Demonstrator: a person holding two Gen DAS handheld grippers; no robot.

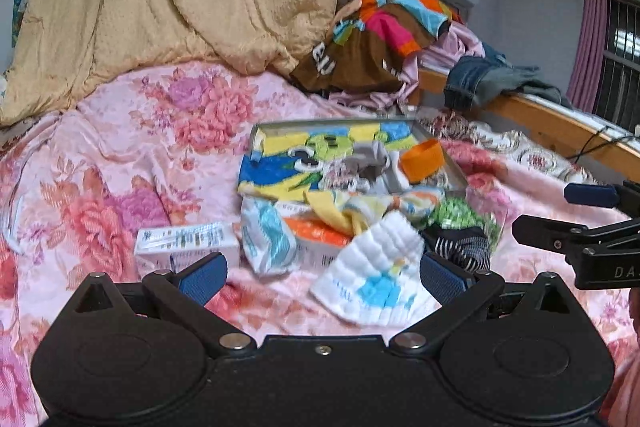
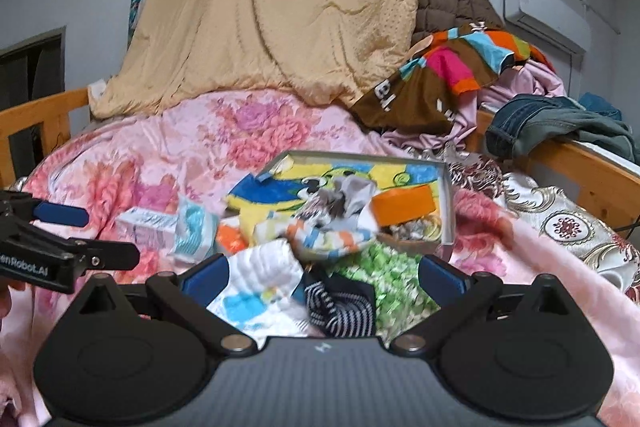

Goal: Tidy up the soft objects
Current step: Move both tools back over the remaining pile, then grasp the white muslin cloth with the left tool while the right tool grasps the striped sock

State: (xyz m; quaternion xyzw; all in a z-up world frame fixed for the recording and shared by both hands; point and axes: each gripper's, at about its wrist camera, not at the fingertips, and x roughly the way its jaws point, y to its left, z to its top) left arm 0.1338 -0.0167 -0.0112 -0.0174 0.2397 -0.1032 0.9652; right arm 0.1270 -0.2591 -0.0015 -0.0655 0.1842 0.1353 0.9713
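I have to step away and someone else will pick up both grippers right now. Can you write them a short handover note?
Left gripper: open, empty, just short of the white quilted cloth.
Right gripper: open, empty, over the white cloth and the navy striped sock.
On the floral blanket stands a shallow box holding a cartoon towel, grey cloth and an orange item.
In front lies a loose heap: a pastel striped cloth, green patterned fabric, plus packets and a carton.
Done: some pieces sit in the box. Left: the loose heap.
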